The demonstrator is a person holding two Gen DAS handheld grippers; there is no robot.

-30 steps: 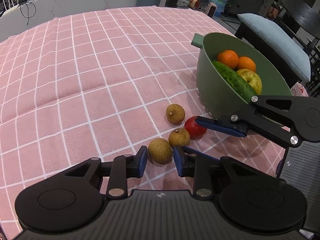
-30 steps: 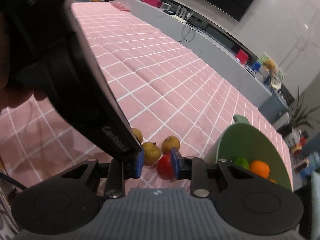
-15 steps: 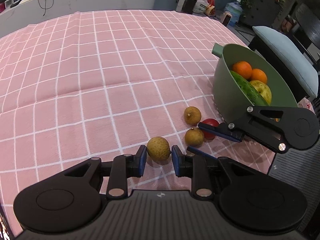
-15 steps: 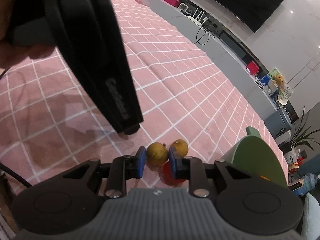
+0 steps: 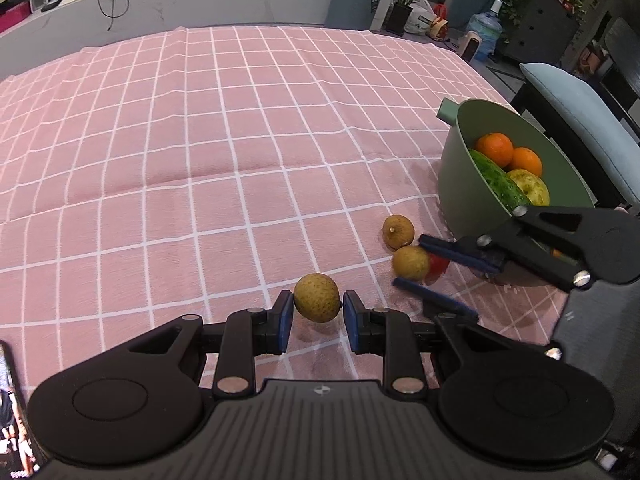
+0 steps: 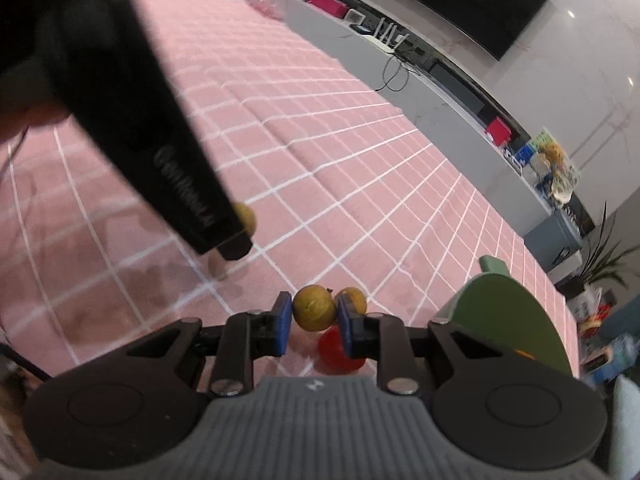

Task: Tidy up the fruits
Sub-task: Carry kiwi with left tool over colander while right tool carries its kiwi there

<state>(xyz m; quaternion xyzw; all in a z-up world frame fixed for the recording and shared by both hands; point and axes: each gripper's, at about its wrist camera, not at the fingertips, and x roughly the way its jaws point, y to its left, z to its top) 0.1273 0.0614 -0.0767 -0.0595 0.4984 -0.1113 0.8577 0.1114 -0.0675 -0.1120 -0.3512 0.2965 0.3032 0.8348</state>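
My left gripper [image 5: 316,306] is shut on a brown longan [image 5: 316,297] and holds it just above the pink checked cloth. My right gripper [image 6: 314,316] is shut on a second longan [image 6: 313,307]; in the left wrist view that longan [image 5: 411,263] sits between the right gripper's blue fingers [image 5: 460,254]. A red fruit [image 6: 336,350] lies on the cloth under it, and a third longan [image 5: 397,231] lies just beyond. The green bowl [image 5: 456,184] at the right holds two oranges [image 5: 494,149], a cucumber [image 5: 498,180] and a yellow apple [image 5: 530,187].
The pink checked tablecloth [image 5: 200,140] covers the table. A chair with a light blue cushion [image 5: 580,120] stands right of the bowl. A grey counter [image 5: 160,4] runs behind the table. The left gripper's body [image 6: 140,120] fills the left of the right wrist view.
My left gripper has lifted its longan off the cloth and drawn back left. My right gripper has closed on the second longan, with the red fruit left below it.
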